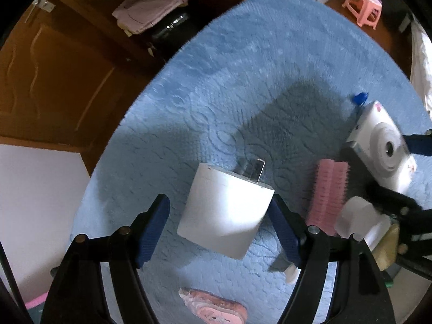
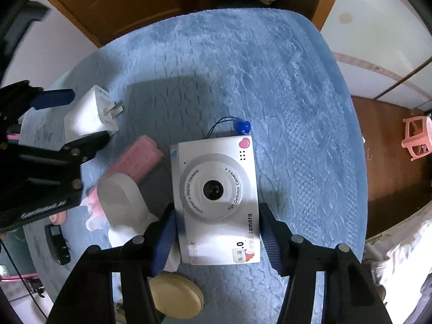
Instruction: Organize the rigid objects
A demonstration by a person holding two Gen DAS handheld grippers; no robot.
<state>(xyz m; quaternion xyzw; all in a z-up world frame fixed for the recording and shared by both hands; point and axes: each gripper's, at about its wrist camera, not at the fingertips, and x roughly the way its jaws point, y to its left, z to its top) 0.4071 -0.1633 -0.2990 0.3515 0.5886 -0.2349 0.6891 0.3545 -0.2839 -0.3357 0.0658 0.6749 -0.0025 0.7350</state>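
A white plug charger (image 1: 225,210) lies on the round blue mat (image 1: 243,67), its prongs pointing away. My left gripper (image 1: 219,228) is open with its fingers on either side of the charger, a gap showing on the left. The charger also shows in the right wrist view (image 2: 90,114). A white children's camera (image 2: 216,197) lies lens up with a blue strap bead (image 2: 242,126). My right gripper (image 2: 216,239) has its blue pads against both sides of the camera body. The camera also shows in the left wrist view (image 1: 383,148).
A pink hair roller (image 2: 133,160), a white cap-shaped piece (image 2: 121,202), a beige round compact (image 2: 175,295), a small black item (image 2: 57,243) and a pink flat object (image 1: 213,307) lie on the mat. A brown wardrobe (image 1: 54,81) and pink stool (image 2: 417,137) stand beyond.
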